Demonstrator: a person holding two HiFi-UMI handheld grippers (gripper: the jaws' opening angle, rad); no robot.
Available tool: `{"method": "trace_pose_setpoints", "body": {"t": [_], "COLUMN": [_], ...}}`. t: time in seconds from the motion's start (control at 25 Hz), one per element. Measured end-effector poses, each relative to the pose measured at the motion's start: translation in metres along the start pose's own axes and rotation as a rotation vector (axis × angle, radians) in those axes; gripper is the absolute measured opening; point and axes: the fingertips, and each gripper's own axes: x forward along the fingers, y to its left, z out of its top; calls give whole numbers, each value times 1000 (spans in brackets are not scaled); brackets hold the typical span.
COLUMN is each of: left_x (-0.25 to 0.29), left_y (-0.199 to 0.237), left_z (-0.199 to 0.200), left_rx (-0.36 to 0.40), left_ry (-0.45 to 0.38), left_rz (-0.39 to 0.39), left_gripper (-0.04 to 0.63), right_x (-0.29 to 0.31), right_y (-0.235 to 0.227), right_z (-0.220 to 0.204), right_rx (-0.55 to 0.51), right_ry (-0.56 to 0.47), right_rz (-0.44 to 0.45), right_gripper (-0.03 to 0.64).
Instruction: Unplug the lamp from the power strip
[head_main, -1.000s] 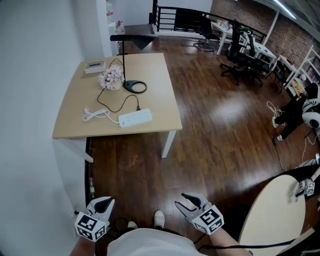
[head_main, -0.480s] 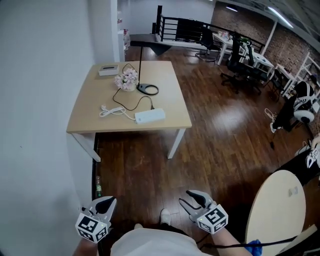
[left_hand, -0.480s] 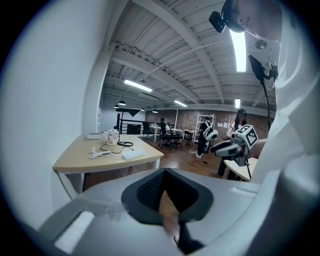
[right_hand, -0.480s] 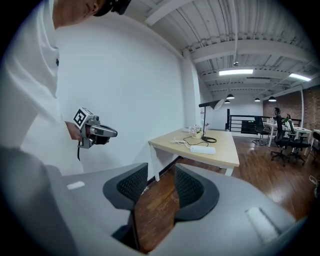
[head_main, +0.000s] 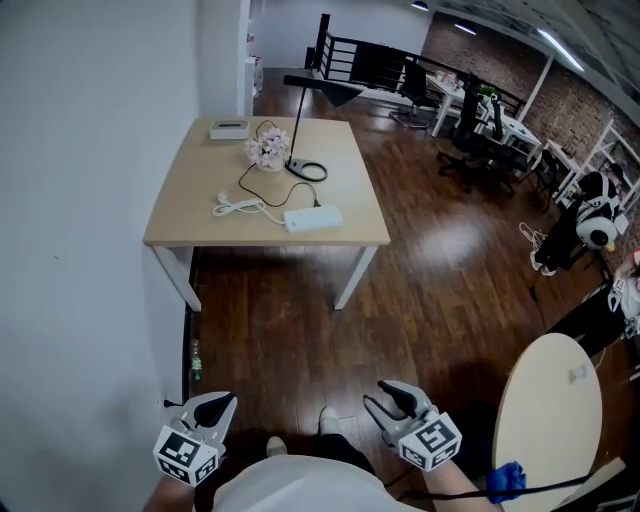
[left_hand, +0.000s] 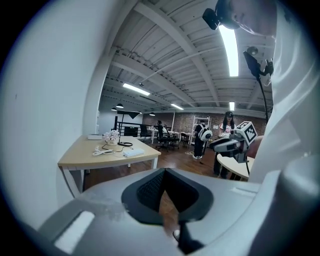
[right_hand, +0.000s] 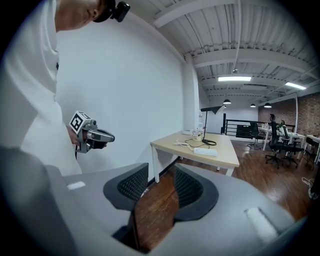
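Observation:
A black desk lamp stands on the light wood table, far ahead of me. Its black cord runs to the white power strip near the table's front edge, with the plug in the strip. The gripper views show the strip small and distant: power strip, power strip. Both grippers hang low beside my body, well away from the table. My left gripper is shut with nothing in it. My right gripper is open and empty, with wood floor showing between its pads.
On the table are pink flowers, a white box and a coiled white cord. A white wall runs along the left. A round pale table is at my right. Office chairs and a black railing stand beyond.
The table has shifted right and looks smaller and farther in the head view. Both grippers stay low by my body, in the same states.

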Motion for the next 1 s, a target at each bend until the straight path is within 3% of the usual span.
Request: {"method": "trace_pose_setpoints", "body": {"t": [0.36,1.0], "left_x": [-25,-25], "left_y": [6,21], "left_z": [-6,-14], "left_rx": [6,-12], "left_ry": [-27,-23], "left_rz": [-3,10], "left_gripper": [6,6], "right_x": [4,23], "right_y": [32,31], "right_z": [5,14], "right_rx": [-42,-69], "right_ry": [15,31], "right_rz": [1,15], "right_gripper": [155,146]}}
